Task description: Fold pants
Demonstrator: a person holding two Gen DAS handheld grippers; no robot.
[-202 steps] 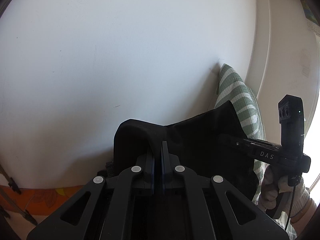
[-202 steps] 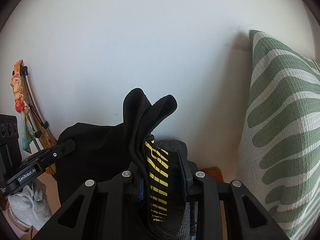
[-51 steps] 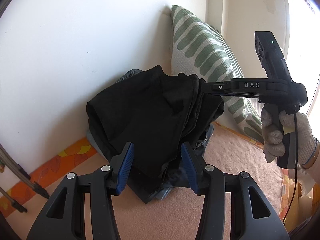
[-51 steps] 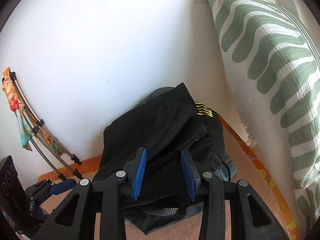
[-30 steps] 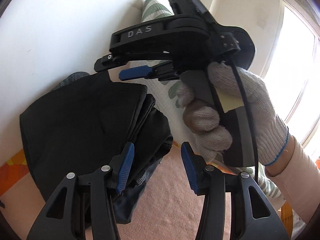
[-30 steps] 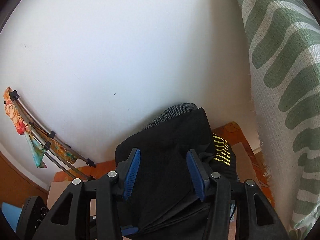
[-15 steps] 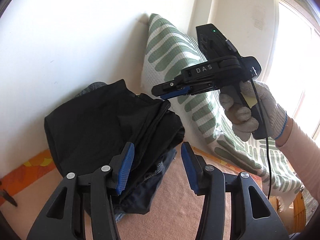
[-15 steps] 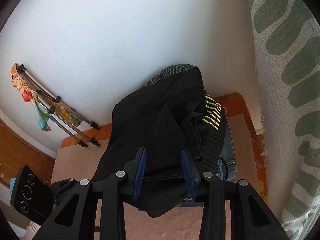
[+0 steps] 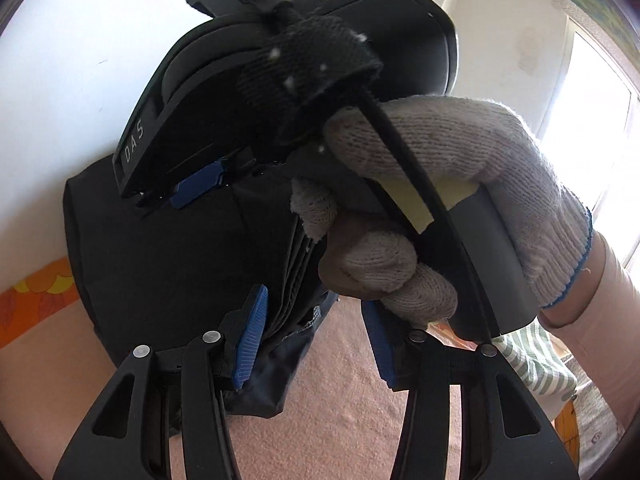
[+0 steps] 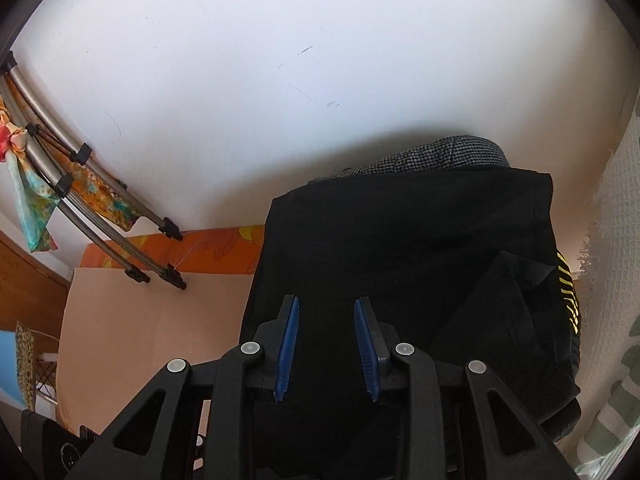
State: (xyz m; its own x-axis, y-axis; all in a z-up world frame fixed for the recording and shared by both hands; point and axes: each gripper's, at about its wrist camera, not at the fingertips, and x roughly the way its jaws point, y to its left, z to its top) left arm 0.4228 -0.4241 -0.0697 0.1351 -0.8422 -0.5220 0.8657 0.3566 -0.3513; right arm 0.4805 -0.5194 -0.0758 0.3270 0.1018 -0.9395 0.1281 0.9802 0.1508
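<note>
Against the white wall (image 10: 280,80), your folded black pants (image 10: 400,248) top a stack, right gripper (image 10: 326,344) closing empty above them, left gripper (image 9: 316,340) half-open beside their edge: pinching one layer could drag the fold apart.

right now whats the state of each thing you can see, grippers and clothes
black pants: folded, lying on top of the clothes pile by the wall
checked garment: folded, under the black pants
left gripper: open, nothing pressed between its pads
right gripper: closing above the black pants, pads not gripping cloth
gloved hand: wrapped around the right gripper's handle
striped pillow: upright beside the pile
</note>
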